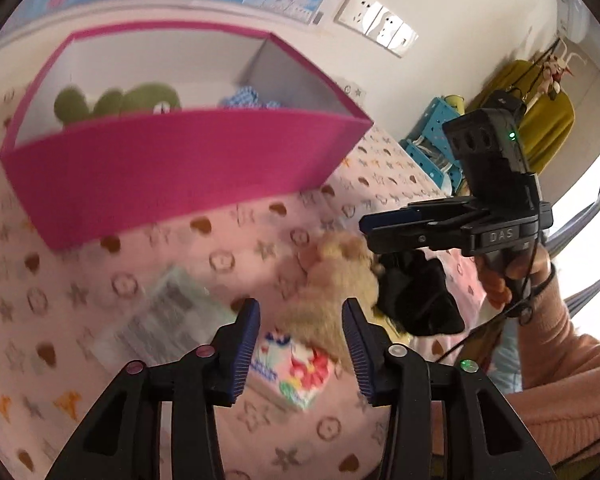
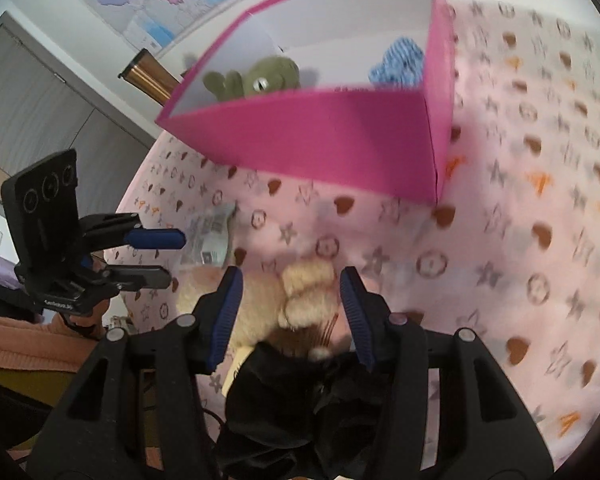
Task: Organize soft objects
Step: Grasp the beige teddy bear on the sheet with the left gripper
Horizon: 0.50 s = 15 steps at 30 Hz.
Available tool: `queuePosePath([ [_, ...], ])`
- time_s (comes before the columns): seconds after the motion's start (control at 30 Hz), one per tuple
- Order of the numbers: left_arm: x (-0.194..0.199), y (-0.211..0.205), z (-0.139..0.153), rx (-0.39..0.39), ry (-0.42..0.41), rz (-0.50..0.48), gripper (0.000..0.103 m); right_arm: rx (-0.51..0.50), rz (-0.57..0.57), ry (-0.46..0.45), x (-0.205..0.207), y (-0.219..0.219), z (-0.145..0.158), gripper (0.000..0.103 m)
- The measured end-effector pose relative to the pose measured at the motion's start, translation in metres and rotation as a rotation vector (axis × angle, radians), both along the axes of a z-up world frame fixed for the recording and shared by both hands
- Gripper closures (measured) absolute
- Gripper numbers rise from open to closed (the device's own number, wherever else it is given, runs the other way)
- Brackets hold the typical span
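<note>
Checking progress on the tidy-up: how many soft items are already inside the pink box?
2: a green plush frog at the box's left end and a blue knitted item at its right end. The pink box front wall may hide more.

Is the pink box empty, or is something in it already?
Not empty: inside the pink box sit a green plush frog and a blue knitted item.

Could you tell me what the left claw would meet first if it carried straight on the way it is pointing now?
Most likely the beige plush toy: the left claw is open and aimed at it, with the patterned pink bedcover beyond. The pink box sits higher and farther off. Depth is uncertain in this blurred fisheye view.
</note>
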<state>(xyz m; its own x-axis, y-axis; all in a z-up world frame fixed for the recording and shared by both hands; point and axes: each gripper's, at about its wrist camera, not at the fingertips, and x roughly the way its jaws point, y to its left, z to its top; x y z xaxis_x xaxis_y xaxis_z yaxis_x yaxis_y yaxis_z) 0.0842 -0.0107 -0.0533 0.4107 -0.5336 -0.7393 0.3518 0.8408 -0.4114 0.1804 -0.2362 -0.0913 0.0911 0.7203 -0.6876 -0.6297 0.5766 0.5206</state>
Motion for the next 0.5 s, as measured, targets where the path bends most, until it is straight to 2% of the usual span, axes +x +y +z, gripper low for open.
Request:
queuePosePath([
  [0.13,-0.010,-0.001,-0.006,-0.030,0.038,0.007,0.057,-0.001,-0.011,0.043,-0.003,0.004,-0.015,0.050],
  [0.4,-0.022,-0.011,-0.014,-0.054,0.065,-0.032,0.059,0.050,-0.031,0.022,-0.014,0.000,-0.018,0.051],
  [0.43,-0.021,-0.013,-0.015,-0.047,0.072,-0.033,0.060,0.057,-0.037,0.016,-0.015,-0.002,-0.019,0.052],
  [0.5,-0.021,-0.017,-0.017,-0.029,0.073,-0.029,0.063,0.055,-0.045,0.013,-0.017,-0.003,-0.021,0.069],
])
